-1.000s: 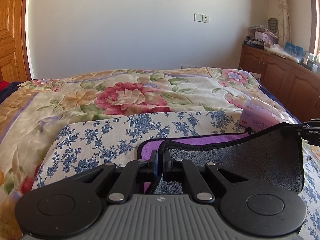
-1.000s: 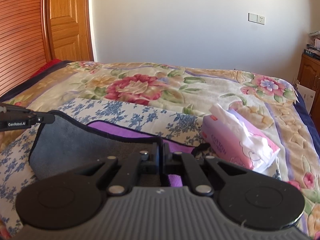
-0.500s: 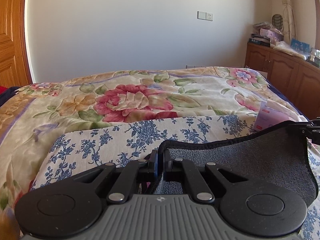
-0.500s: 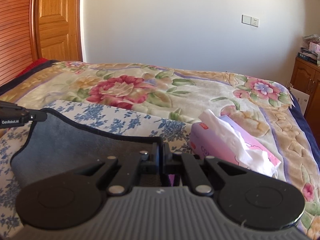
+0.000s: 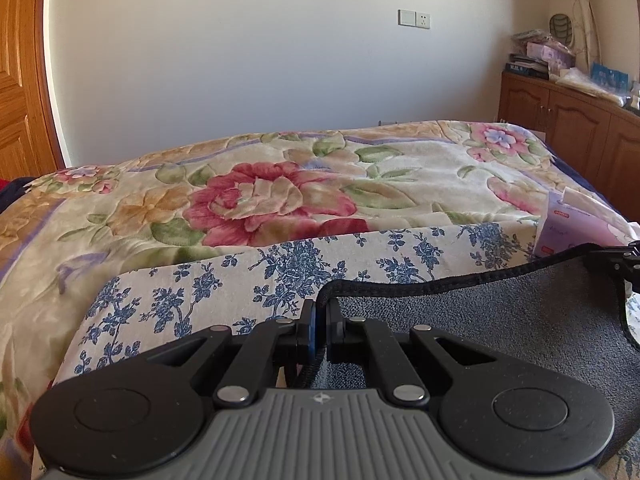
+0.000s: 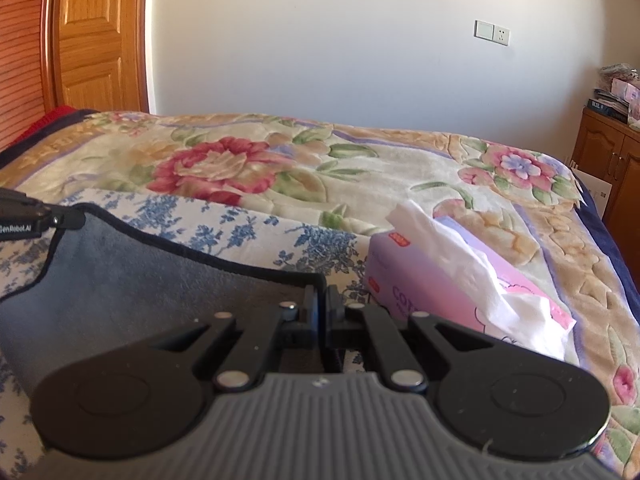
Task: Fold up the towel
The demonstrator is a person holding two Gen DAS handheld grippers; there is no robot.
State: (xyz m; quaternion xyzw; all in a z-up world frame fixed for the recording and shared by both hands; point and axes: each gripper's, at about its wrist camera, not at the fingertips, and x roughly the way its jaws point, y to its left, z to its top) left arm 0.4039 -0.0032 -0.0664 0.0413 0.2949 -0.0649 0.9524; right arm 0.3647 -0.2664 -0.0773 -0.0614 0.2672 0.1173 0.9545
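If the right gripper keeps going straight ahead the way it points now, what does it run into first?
Probably the blue-flowered cloth on the bed, just beyond the towel edge held by the right gripper. The tissue box sits slightly right of that line and may be brushed; depth is unclear.

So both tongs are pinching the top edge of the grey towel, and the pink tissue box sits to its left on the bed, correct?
Not quite: the tissue box sits to the right of the grey towel, as the right wrist view shows. Both the left tongs and right tongs do pinch its edge.
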